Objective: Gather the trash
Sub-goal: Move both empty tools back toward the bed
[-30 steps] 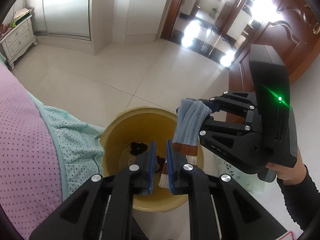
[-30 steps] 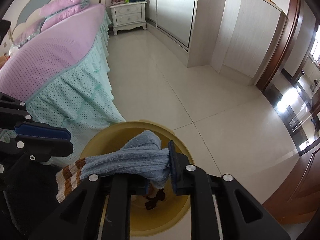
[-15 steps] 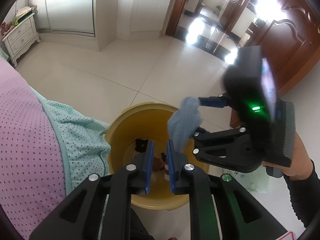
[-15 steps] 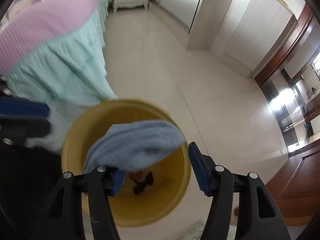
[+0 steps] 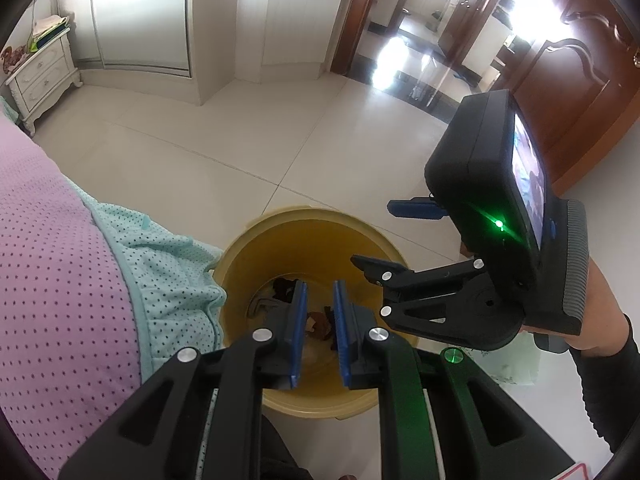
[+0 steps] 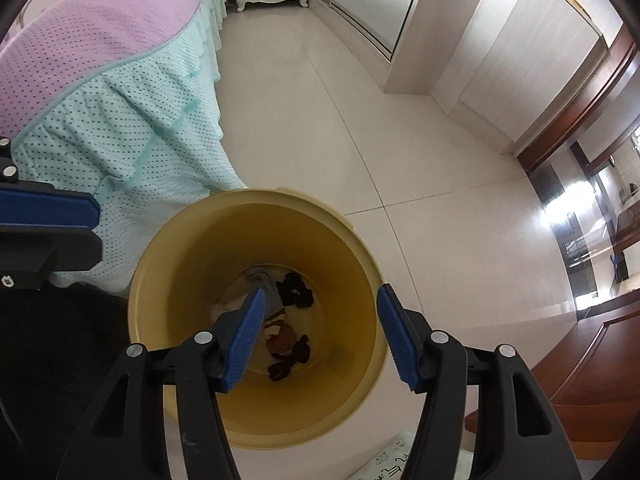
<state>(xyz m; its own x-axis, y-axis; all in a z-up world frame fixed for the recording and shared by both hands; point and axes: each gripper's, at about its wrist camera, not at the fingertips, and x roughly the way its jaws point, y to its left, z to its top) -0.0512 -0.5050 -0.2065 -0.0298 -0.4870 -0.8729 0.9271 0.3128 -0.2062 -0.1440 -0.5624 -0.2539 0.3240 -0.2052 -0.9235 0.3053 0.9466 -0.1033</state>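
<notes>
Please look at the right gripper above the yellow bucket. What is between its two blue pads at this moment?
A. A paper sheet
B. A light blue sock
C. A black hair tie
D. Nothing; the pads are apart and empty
D: the right gripper has its pads spread wide with only the inside of the yellow bucket visible between them, and the clothing items lie down at the bucket's bottom.

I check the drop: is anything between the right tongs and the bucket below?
No, bare air: the right tongs are open over the yellow bucket in the right wrist view.

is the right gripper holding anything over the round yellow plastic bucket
No, the right gripper is open and empty above the round yellow plastic bucket.
</notes>
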